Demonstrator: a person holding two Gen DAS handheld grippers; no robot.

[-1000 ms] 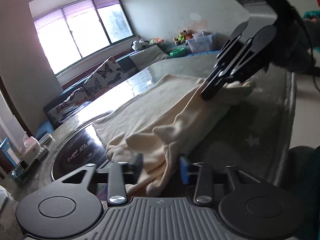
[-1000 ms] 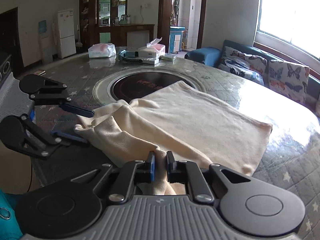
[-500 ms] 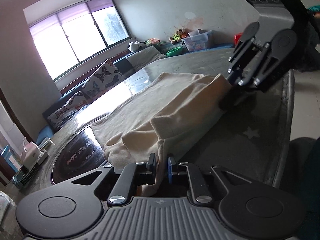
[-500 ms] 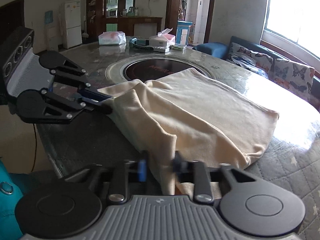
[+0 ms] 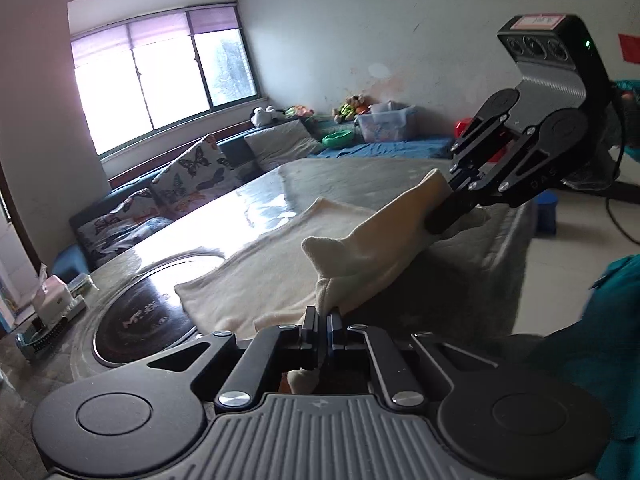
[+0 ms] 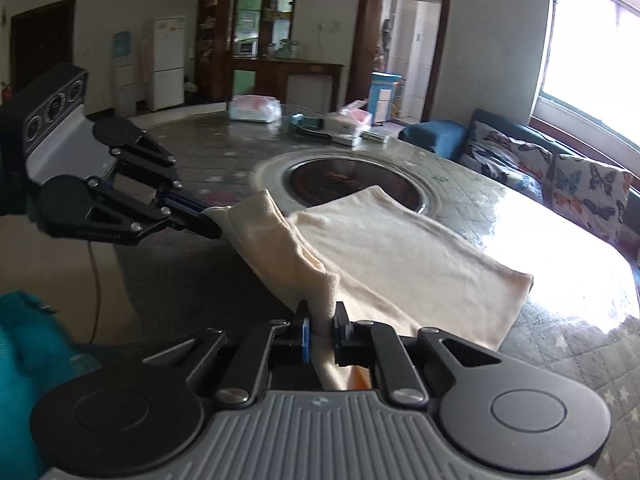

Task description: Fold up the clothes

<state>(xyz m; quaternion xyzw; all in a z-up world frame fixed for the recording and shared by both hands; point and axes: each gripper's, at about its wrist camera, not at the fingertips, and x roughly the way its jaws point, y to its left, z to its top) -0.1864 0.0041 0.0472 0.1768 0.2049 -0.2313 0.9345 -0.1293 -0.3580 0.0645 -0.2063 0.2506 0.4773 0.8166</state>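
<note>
Both grippers pinching cream garment, near edge lifted off table.

L gripper [image 5: 323,322] jaws clamped tight on a cloth corner; R gripper [image 6: 320,326] jaws narrow, also gripping cloth. Cream garment [image 6: 400,248] lies on the quilted table [image 6: 560,344] w/ far part flat beside the dark round inset [image 6: 348,184], near edge stretched btwn the two grippers.

A cream garment [image 6: 400,252] is seen on a grey quilted table [image 6: 560,344] marked with pale stars. Butterfly patterns are carried by the cushions [image 6: 588,184]. A teal sleeve [image 5: 600,320] and a white fridge [image 6: 168,60] are shown.
</note>
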